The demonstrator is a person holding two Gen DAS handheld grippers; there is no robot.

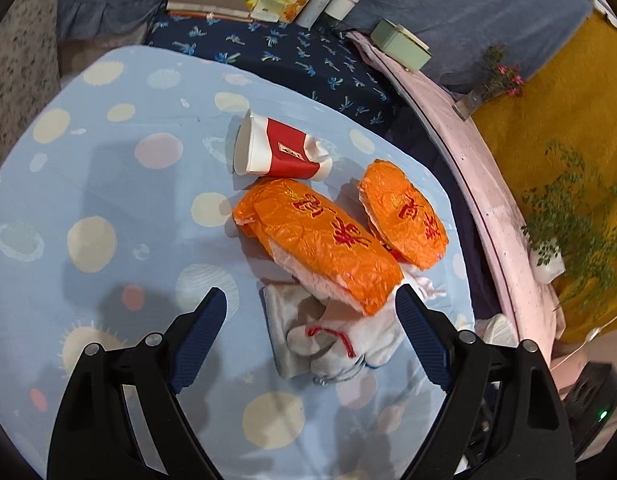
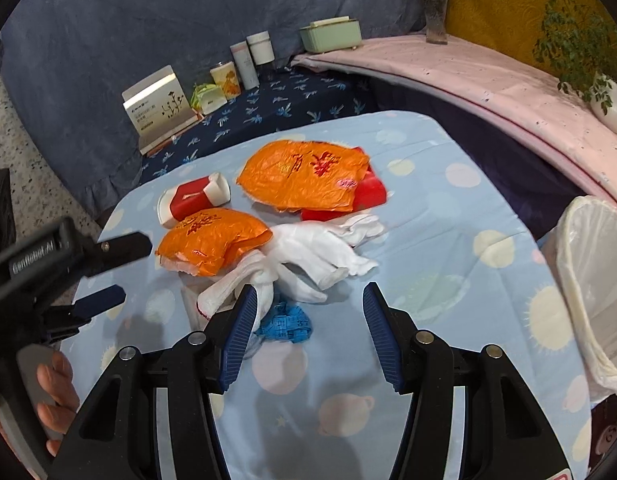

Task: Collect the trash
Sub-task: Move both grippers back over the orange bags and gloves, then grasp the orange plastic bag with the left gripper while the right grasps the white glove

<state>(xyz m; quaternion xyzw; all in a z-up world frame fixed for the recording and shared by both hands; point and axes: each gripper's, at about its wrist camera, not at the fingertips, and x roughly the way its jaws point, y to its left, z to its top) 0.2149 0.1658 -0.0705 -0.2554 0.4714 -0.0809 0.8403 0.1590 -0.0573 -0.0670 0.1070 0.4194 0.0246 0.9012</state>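
Left gripper [image 1: 310, 300] hangs spread and empty over the gloves [image 1: 336, 336], near wrapper [image 1: 320, 240] just beyond them. Right gripper [image 2: 310, 294], half spread, holds nothing either. Best drop lower, straddle that wrapper's near edge, pinch only paper, not gloves.

I see a surface [image 2: 428, 200] with a light blue cloth full of dots and suns. Behind the surface is a dark blue cloth with little palm trees [image 2: 268, 112]. Behind that hangs a grey-blue sheet [image 2: 148, 20]. Right of the surface runs a pink ledge [image 2: 488, 80], and behind the ledge is a yellow wall [image 2: 488, 8].
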